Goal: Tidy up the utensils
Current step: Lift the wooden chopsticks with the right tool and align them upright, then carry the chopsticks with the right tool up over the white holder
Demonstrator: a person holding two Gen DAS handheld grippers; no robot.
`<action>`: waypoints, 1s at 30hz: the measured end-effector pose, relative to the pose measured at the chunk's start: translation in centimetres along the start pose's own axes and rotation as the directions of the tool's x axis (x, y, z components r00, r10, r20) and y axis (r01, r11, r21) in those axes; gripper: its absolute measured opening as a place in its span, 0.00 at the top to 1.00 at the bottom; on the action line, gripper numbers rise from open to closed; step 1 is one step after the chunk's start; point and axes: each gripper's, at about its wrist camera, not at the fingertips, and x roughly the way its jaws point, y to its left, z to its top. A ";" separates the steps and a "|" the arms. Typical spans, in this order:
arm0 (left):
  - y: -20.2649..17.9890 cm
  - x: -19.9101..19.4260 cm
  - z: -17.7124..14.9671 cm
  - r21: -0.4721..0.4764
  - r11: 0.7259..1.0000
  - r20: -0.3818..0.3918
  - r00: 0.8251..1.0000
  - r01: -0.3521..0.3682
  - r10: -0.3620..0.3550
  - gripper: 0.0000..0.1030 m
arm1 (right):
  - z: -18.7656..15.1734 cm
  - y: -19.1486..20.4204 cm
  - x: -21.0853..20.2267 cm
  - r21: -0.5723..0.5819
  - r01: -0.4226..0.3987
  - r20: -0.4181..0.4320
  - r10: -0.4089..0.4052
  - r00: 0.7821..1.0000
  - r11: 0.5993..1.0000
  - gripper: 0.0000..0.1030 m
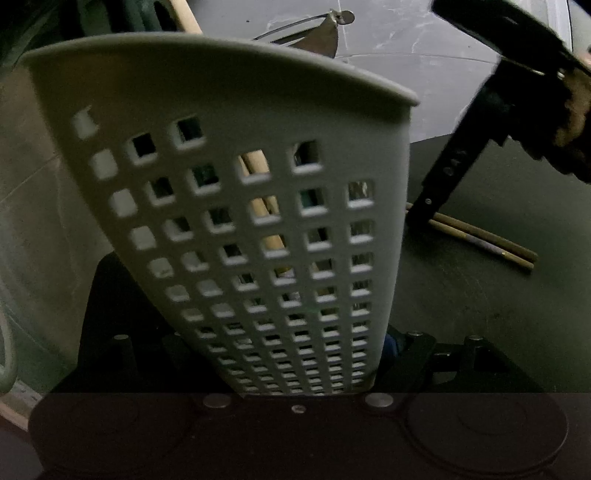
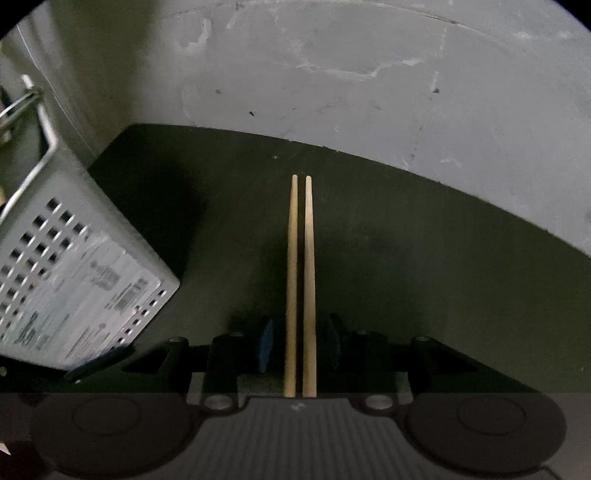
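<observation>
A grey perforated utensil holder (image 1: 240,155) leans tilted between the fingers of my left gripper (image 1: 269,343), which is shut on its lower part. A wooden handle (image 1: 264,210) shows through the holes, and a metal utensil (image 1: 325,33) pokes out past the rim. Two wooden chopsticks (image 2: 300,280) lie side by side on the dark table. My right gripper (image 2: 299,343) stands open over their thick ends, with a gap between each pad and the sticks. From the left wrist view, the right gripper (image 1: 439,195) points down at the chopsticks (image 1: 480,240).
The dark table (image 2: 406,240) ends in a curved edge, with grey concrete floor (image 2: 332,74) beyond it. The holder (image 2: 74,277) sits at the left in the right wrist view, its labelled base facing the camera and a wire handle (image 2: 44,125) above it.
</observation>
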 end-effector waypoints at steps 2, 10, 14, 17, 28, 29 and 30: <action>-0.1 0.2 0.2 0.001 1.000 0.000 1.000 0.002 -0.002 0.22 | 0.7 0.4 0.3 -0.019 0.036 -0.025 -0.037 0.999 0.999 0.78; 0.2 -0.1 0.0 -0.007 1.000 0.006 1.000 0.006 -0.005 0.22 | 0.8 0.6 0.5 0.021 0.050 -0.066 -0.049 0.997 0.999 0.87; 0.2 0.0 -0.2 0.000 1.000 0.010 1.000 0.008 -0.008 0.22 | -0.2 -0.1 0.2 0.080 0.010 -0.005 -0.010 1.000 0.997 0.88; 0.1 0.0 -0.4 0.007 1.000 0.012 1.000 0.009 -0.009 0.22 | -1.8 -0.8 -0.2 0.152 -0.028 0.061 0.019 0.998 0.988 0.88; 0.0 -0.1 -0.4 0.034 0.999 0.016 1.000 0.020 -0.021 0.22 | -5.9 -2.1 -1.5 0.323 -0.143 0.196 0.081 0.977 0.936 0.87; 0.0 0.0 -0.2 0.033 0.999 0.016 1.000 0.020 -0.020 0.22 | -6.3 -2.3 -1.6 0.338 -0.163 0.219 0.091 0.971 0.927 0.87; 0.0 0.0 -0.2 0.033 0.999 0.016 1.000 0.019 -0.020 0.22 | -6.9 -2.6 -1.8 0.354 -0.185 0.248 0.099 0.964 0.916 0.87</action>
